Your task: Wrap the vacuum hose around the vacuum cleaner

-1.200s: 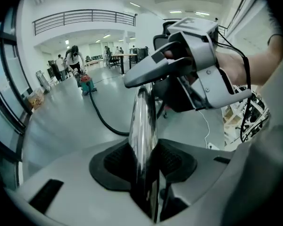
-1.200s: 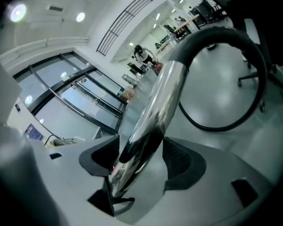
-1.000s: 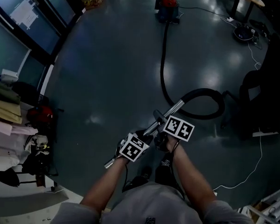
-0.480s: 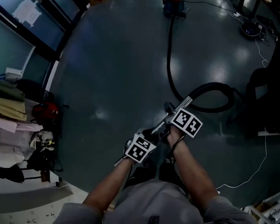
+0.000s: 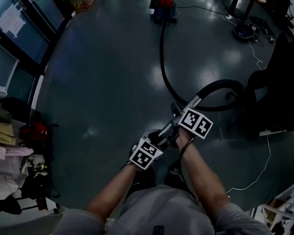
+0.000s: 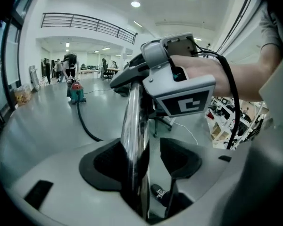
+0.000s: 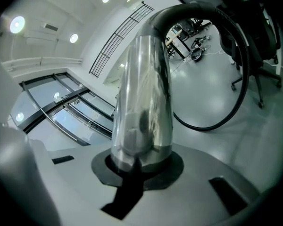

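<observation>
Wand (image 5: 193, 103), chrome, stiff and probably slick, sits well apart from the vacuum (image 5: 164, 8), limp black hose (image 5: 161, 58) trailing back to it; right hand-held gripper (image 7: 140, 166) clamped on wand, left hand-held gripper (image 6: 148, 161) with jaws just opening, wand loose between them; hose itself likely grips better.

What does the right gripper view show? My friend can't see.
The right gripper has just been closing its jaws and now clamps a shiny metal tube that fills the middle. A black hose loops from its top over the floor.
</observation>
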{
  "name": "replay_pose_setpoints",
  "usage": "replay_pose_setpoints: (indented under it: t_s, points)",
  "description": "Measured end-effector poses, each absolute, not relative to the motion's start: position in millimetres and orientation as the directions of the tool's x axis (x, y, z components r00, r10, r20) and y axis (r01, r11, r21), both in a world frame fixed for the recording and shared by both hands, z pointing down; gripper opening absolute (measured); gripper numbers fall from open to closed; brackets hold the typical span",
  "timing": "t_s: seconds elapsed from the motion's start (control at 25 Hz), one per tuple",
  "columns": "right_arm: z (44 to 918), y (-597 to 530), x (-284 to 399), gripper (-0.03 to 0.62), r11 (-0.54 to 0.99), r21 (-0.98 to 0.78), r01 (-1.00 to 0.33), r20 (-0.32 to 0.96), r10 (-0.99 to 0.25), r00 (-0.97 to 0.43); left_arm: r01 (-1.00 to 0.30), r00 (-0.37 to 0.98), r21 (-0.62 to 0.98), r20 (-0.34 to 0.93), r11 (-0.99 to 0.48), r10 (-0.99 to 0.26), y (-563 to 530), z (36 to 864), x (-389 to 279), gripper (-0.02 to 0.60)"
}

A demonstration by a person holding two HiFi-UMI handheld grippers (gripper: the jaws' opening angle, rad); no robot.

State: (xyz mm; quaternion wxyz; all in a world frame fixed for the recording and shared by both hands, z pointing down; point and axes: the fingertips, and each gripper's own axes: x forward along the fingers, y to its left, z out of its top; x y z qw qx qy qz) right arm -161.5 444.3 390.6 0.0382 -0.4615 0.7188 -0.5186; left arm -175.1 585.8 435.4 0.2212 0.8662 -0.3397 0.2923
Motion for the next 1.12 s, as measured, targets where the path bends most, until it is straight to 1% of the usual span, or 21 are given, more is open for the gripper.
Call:
replay_pose_setpoints:
  t_s: [0.12, 0.2, 0.28, 0.4, 0.52, 0.68, 0.88, 1.12]
  points:
    - [379, 430, -173, 0.046, 0.039, -0.755, -0.655, 0.426, -0.730, -0.534, -0.651, 0.657, 0.211, 0.638, -0.729, -0.402, 584, 427, -194, 0.318]
    - [375, 416, -176, 0.046, 0.036, -0.731, -0.682, 0.434, -0.746, -0.505, -0.621, 0.672, 0.217, 0.642, -0.753, -0.369, 584, 427, -213, 0.336]
    - [371, 402, -178, 0.046, 0.031, -0.707, -0.707, 0.443, -0.760, -0.476, -0.598, 0.678, 0.232, 0.656, -0.767, -0.331, 586, 432, -235, 0.336]
    - [370, 389, -184, 0.046, 0.032, -0.676, -0.736, 0.459, -0.764, -0.454, -0.601, 0.670, 0.266, 0.682, -0.754, -0.293, 588, 442, -274, 0.336]
    - [372, 385, -198, 0.046, 0.052, -0.649, -0.759, 0.475, -0.751, -0.458, -0.602, 0.669, 0.272, 0.685, -0.751, -0.289, 583, 444, -305, 0.336]
    - [379, 387, -219, 0.046, 0.104, -0.600, -0.793, 0.504, -0.720, -0.477, -0.575, 0.671, 0.237, 0.684, -0.783, -0.285, 571, 444, -328, 0.334]
    - [386, 394, -224, 0.046, 0.193, -0.516, -0.835, 0.552, -0.670, -0.496, -0.518, 0.692, 0.213, 0.674, -0.829, -0.259, 554, 437, -321, 0.334]
    - [388, 388, -199, 0.046, 0.310, -0.456, -0.834, 0.577, -0.610, -0.543, -0.454, 0.692, 0.149, 0.680, -0.879, -0.242, 525, 426, -274, 0.334]
